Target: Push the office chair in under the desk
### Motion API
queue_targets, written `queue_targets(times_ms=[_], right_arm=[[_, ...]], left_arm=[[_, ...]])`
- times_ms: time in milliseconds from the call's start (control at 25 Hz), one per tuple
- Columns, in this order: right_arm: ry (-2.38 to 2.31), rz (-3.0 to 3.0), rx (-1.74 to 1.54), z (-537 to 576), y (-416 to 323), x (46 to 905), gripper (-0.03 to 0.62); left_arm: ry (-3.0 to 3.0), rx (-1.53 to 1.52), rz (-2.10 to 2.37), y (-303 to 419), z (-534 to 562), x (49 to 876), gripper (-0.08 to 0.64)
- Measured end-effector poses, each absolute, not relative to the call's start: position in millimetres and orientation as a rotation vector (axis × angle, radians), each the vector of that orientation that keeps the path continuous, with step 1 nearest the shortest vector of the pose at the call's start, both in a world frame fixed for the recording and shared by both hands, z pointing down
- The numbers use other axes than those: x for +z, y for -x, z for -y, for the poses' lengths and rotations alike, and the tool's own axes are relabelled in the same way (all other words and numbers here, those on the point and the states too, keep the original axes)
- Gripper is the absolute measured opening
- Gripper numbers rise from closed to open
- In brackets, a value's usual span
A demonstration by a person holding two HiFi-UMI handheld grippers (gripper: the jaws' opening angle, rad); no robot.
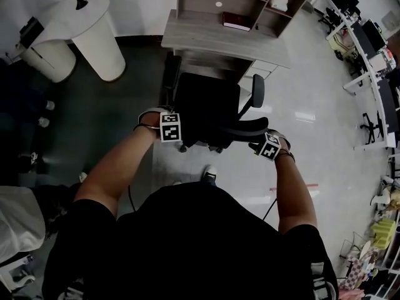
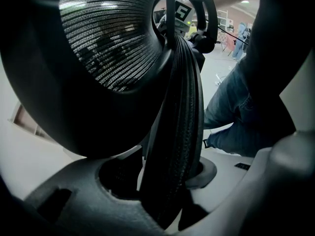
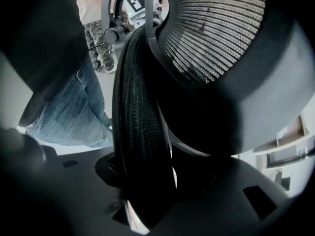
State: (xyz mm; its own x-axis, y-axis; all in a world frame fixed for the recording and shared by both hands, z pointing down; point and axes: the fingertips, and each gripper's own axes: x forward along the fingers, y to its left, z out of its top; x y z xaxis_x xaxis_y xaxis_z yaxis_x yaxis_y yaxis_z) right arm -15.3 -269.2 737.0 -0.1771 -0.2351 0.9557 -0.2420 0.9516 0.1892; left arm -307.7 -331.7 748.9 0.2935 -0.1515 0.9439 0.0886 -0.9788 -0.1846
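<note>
**A:** Head view?
**B:** The black mesh office chair (image 1: pixel 206 102) faces the grey wooden desk (image 1: pixel 219 39), with its seat just short of the desk's front edge. The left gripper (image 1: pixel 164 122) and right gripper (image 1: pixel 272 144) sit at either end of the chair's top edge.
**A:** Left gripper view?
**B:** Its jaws pinch the ribbed black backrest rim (image 2: pixel 179 132).
**A:** Right gripper view?
**B:** Likewise, its jaws clamp on that rim (image 3: pixel 140 132).
</note>
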Motion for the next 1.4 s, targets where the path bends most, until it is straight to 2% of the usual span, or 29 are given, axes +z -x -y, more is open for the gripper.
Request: queue_targets(times_ms=[880,1400], right_arm=[[-0.301,1.798,-0.091,386.8,-27.4,735.1,0.213],[-0.284,1.817,-0.101,401.2,-29.0,733.9,0.207]], left_arm=[[2.388,-1.786,-0.210,269.7,419.4,749.4,0.207],[2.417,-1.748,-0.214,265.7,431.3,746.9,0.210]])
